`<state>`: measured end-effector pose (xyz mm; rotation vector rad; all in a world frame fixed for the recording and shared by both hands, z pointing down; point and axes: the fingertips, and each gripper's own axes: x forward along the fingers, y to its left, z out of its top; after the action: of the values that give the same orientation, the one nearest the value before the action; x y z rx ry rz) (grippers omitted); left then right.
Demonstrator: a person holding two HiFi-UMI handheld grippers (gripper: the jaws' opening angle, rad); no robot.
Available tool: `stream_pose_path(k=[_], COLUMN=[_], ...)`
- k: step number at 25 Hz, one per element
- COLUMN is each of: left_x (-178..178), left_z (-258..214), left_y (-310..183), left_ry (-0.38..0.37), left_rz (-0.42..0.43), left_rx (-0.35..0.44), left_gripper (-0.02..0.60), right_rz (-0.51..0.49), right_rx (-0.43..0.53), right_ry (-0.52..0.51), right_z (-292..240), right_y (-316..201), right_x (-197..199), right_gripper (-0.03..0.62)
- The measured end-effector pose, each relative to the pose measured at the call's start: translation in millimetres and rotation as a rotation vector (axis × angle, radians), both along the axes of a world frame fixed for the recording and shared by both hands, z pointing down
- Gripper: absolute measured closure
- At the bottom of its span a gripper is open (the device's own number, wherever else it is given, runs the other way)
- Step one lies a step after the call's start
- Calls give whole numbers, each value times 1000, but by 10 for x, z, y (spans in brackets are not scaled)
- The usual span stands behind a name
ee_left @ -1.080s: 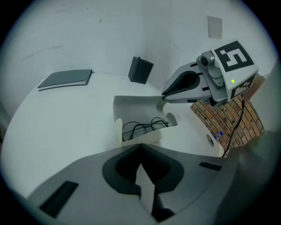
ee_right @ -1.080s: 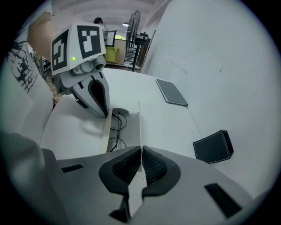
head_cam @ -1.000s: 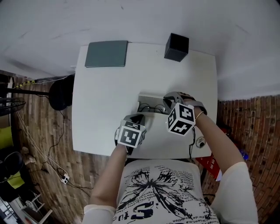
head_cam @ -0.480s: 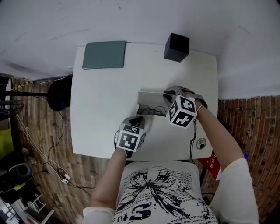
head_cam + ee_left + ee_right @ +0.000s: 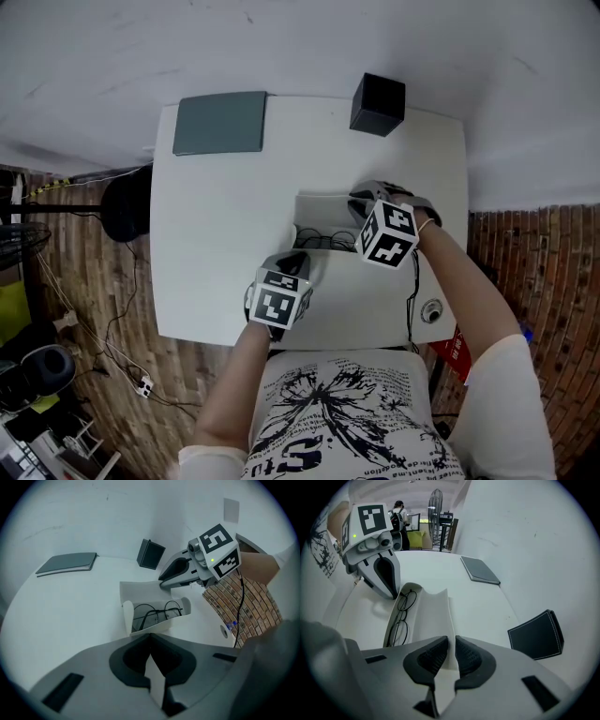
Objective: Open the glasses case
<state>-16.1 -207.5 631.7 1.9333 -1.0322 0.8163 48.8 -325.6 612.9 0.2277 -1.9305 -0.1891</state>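
The white glasses case (image 5: 317, 210) lies open mid-table, its lid (image 5: 433, 616) folded back flat. Thin wire glasses (image 5: 154, 612) rest in the tray; they also show in the right gripper view (image 5: 401, 616). My left gripper (image 5: 150, 641) is shut on the tray's near wall, a white strip pinched between its jaws; in the head view it (image 5: 295, 259) sits at the case's near side. My right gripper (image 5: 451, 644) is at the lid's right end (image 5: 362, 202), jaws opening a narrow gap with the lid's edge still between them.
A grey notebook (image 5: 220, 122) lies at the table's far left. A black box (image 5: 378, 103) stands at the far edge, right of centre. The table's right edge (image 5: 461, 187) borders a brick floor with a cable and a small round object (image 5: 430, 310).
My right gripper shifted a little away from me and lower, laying the lid further back. The left gripper and the tray stayed put.
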Motion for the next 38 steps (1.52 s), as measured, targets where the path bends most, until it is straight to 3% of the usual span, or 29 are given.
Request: stream_pose_path(k=[9,13,19,22,26,30,38], left_x=[-8,-50,-139,-168,-157,-153,-165], left_z=[21,-37,-248,-396,-682,-1120,-2082], left_y=[-32,-41,-29,-21,-4,-62,-150], left_ry=[-5,-15,-28,-23,-14,-14,19], left_rz=[15,3,-10,-14,-3,13,33], left_rx=[0,20,66,106,176,298,566], left_gripper=[568,568,568,568,568,568,568], right_rz=[63,99,211,293,414,513,587], right_rx=[7,4,30,38,40,68,185], right_ry=[-23,-51,-177,-258,-384,-545,-731], right_z=[1,-98,-520,-757,-1085,-1471,-2056], right_y=[-39,11,37,110,244,369,614], right_x=[6,12,22,47,106,188,367], right_gripper=[519,482,479,515,577,579,579])
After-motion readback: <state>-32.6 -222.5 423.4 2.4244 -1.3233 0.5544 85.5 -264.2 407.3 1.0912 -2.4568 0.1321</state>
